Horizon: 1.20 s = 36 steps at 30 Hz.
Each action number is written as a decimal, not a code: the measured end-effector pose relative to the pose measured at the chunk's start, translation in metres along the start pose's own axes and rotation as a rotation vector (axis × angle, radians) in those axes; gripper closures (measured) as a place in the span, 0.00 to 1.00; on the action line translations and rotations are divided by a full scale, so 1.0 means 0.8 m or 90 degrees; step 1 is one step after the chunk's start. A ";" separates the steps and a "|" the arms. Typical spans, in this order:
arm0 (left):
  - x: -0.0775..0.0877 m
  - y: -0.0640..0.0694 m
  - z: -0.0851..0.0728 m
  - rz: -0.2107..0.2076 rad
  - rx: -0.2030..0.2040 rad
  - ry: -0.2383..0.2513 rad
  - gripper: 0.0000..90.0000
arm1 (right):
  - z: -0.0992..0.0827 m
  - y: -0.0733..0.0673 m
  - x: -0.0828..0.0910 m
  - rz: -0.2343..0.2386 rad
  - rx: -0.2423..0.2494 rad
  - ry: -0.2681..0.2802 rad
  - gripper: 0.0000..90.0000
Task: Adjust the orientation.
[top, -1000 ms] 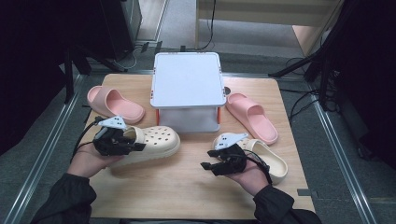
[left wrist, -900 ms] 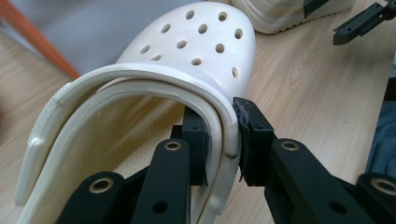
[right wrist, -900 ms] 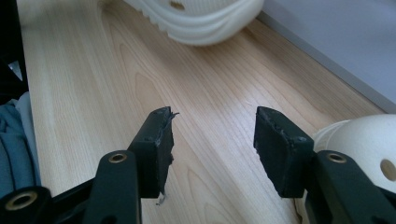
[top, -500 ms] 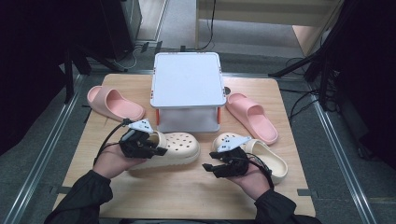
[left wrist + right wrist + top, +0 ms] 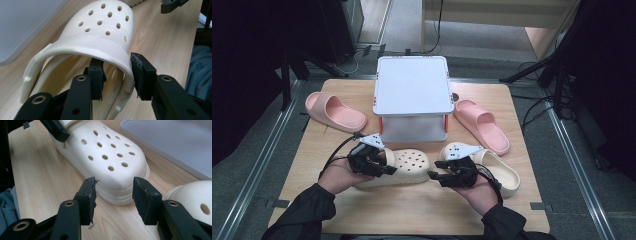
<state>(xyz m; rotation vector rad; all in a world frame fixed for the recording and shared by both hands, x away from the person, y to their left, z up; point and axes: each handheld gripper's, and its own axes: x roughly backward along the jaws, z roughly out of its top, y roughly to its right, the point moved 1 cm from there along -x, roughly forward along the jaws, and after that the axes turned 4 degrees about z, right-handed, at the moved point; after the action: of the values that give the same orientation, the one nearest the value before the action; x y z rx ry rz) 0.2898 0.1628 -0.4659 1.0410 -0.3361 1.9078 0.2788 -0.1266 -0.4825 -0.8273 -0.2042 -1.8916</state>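
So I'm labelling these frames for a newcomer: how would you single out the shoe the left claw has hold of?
Start at the white box mid-table. Just in front of it lie two cream perforated clogs. It is the left clog, gripped at its side wall by the left claw; the right clog lies ungripped.

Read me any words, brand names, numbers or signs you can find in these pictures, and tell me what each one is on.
None: no readable text anywhere.
The cream clog in the left gripper shows only round holes, no logo.
The pink slides and the white box lid are plain.
The right gripper carries no legible marking.
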 end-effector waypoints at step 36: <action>0.008 -0.106 -0.035 0.048 0.066 0.007 0.98 | -0.002 -0.017 -0.057 0.015 -0.020 -0.024 1.00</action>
<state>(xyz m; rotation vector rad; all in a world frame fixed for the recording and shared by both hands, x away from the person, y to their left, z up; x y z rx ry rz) 0.3429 0.2303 -0.4924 1.0992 -0.2753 2.0152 0.2777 -0.0870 -0.5090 -0.8829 -0.1874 -1.8631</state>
